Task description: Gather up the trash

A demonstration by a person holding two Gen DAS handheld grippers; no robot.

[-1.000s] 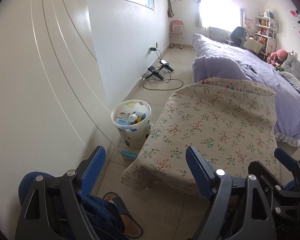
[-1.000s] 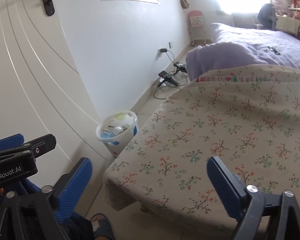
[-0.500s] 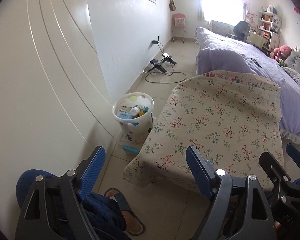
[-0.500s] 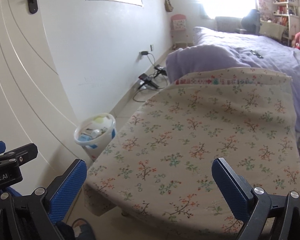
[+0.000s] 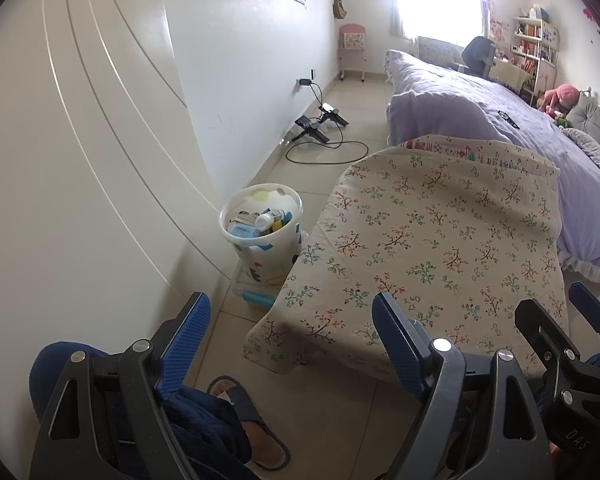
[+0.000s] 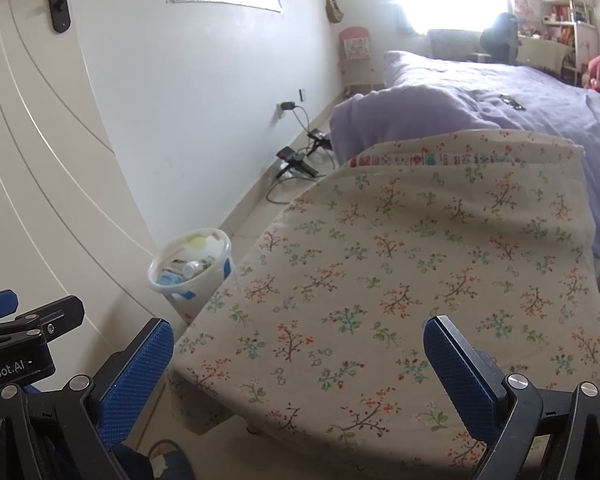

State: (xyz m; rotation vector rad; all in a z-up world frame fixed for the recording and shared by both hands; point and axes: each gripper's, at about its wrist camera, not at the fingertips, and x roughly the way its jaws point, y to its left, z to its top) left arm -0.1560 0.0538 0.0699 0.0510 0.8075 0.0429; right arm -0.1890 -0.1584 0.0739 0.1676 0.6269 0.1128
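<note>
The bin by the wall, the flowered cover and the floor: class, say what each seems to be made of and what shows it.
Bin: likely plastic; smooth, thin, glossy white wall with printed shapes.
Cover: woven cloth, matte; it drapes and folds over the edges, with a printed sprig pattern.
Floor: probably ceramic tile; pale slabs with straight grout lines and a slight sheen.

Bright daylight came in through the far window (image 5: 436, 8), which glowed so white that nothing showed in it. The white wall (image 6: 204, 92) on the left was well lit, and a soft shadow lay under the near edge of the flowered cloth (image 5: 432, 240). Both pictures bent round at the edges with dark corners, and the right wrist view looked a bit blurry.
</note>
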